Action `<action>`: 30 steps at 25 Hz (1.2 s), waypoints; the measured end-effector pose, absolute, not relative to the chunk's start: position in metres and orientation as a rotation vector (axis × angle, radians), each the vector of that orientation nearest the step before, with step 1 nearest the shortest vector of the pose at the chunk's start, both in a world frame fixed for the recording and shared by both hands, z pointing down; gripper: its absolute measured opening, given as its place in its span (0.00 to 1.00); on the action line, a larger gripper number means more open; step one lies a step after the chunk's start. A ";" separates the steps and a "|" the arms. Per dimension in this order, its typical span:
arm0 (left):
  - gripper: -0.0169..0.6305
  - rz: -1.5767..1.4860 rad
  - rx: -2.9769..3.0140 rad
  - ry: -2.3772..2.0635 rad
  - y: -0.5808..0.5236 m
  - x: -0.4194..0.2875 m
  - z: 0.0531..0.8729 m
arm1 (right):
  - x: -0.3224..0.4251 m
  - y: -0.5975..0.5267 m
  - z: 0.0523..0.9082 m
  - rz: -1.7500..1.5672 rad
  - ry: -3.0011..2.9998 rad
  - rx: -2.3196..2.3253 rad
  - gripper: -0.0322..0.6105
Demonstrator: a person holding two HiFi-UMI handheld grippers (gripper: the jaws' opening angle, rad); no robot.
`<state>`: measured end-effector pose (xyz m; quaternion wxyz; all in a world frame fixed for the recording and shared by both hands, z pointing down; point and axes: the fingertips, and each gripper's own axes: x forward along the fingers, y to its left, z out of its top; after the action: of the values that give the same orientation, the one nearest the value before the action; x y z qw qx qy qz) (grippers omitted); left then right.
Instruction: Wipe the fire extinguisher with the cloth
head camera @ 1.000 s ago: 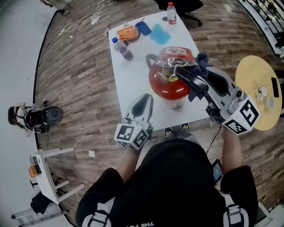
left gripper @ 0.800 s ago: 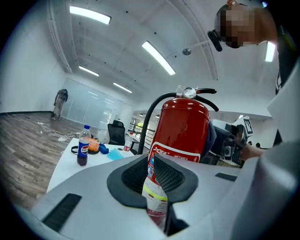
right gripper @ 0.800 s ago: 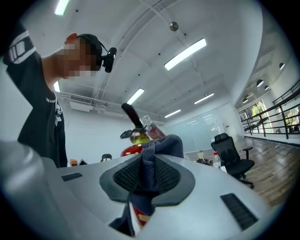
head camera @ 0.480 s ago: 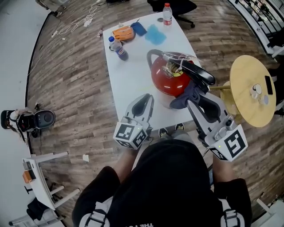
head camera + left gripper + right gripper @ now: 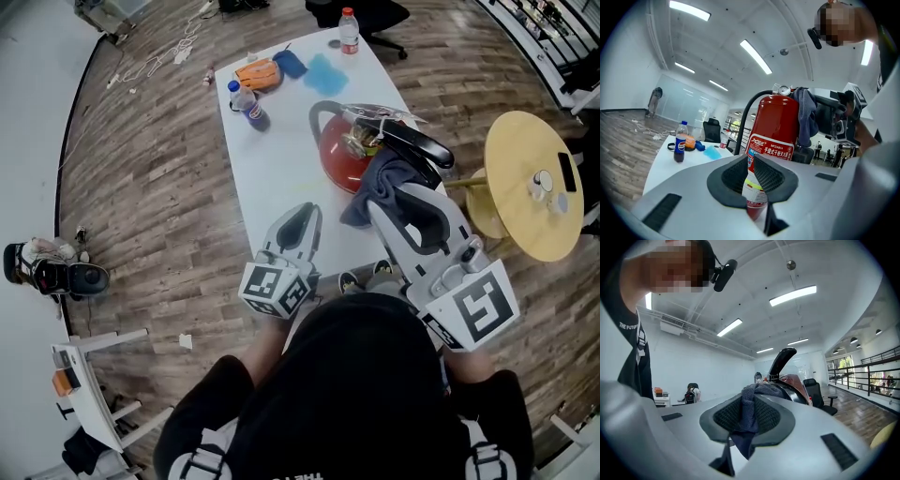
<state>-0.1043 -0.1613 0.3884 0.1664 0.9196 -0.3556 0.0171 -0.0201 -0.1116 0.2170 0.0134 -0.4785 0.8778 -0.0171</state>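
A red fire extinguisher [image 5: 349,161] with a black hose and lever stands upright on the white table [image 5: 281,159]. My right gripper [image 5: 382,199] is shut on a dark blue-grey cloth [image 5: 377,184], which it holds against the extinguisher's near side, just under the lever. In the right gripper view the cloth [image 5: 747,420] hangs pinched between the pads, with the black lever [image 5: 784,360] beyond. My left gripper [image 5: 302,217] hovers over the table's near edge, left of the extinguisher and apart from it. Its jaws hold nothing, only a narrow slit apart. Past the left gripper [image 5: 751,161] stands the extinguisher [image 5: 774,125].
At the table's far end are a cola bottle [image 5: 246,101], an orange object [image 5: 263,70], a light blue cloth [image 5: 324,71] and a water bottle [image 5: 349,28]. A round wooden side table [image 5: 532,183] stands to the right. A black chair is beyond the table.
My right gripper has carried the cloth from the extinguisher's right side round to its near side, moving left and toward me. The left gripper has stayed put.
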 end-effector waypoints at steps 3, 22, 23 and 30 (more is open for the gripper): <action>0.12 0.045 2.623 -0.993 -0.158 -0.100 0.388 | -0.002 -0.106 0.229 -0.098 2.724 -1.551 0.16; 0.12 -0.004 2.610 -0.991 -0.158 -0.103 0.383 | 0.021 -0.109 0.177 0.015 2.742 -1.647 0.16; 0.12 -0.007 2.601 -0.995 -0.158 -0.105 0.383 | 0.017 -0.110 0.175 0.035 2.756 -1.670 0.16; 0.12 0.016 2.590 -0.996 -0.158 -0.104 0.389 | 0.014 -0.121 0.183 0.010 2.814 -1.715 0.17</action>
<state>-0.1043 -0.1578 0.3887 0.1825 0.9176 -0.3530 0.0058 0.0143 -0.1213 0.1831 -0.0766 -0.5188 0.8514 0.0032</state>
